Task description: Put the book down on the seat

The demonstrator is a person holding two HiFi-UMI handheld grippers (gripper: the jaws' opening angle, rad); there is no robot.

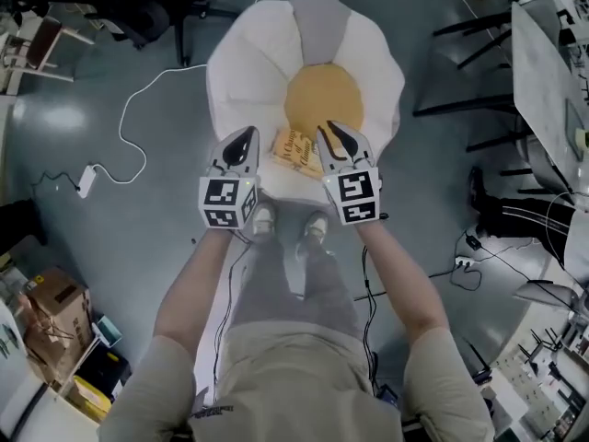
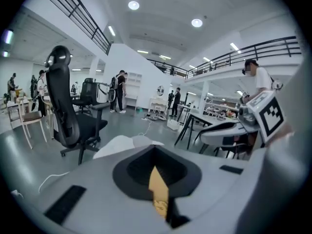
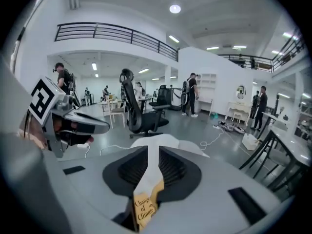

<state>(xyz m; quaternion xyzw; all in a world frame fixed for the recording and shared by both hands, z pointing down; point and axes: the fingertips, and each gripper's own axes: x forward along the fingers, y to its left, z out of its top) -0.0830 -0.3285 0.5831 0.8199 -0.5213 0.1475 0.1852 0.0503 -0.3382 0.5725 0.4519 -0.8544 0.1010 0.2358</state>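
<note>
In the head view a yellow book (image 1: 296, 151) is low over the front of a white petal-shaped seat (image 1: 248, 58) with a round yellow centre (image 1: 322, 98). My left gripper (image 1: 242, 147) is shut on the book's left edge and my right gripper (image 1: 337, 142) on its right edge. The left gripper view has a thin yellow strip of the book (image 2: 159, 193) filling the slit of the left gripper (image 2: 155, 150). In the right gripper view the book (image 3: 146, 206), titled "Change of Climate", is pinched in the right gripper (image 3: 152, 152), with the white seat (image 3: 163, 141) just beyond.
A black office chair (image 1: 152, 7) stands behind the seat at the left. A white cable (image 1: 138, 127) runs across the grey floor to a power strip (image 1: 86, 180). Black table legs (image 1: 479, 63) are at the right. My feet (image 1: 290, 224) are at the seat's front edge.
</note>
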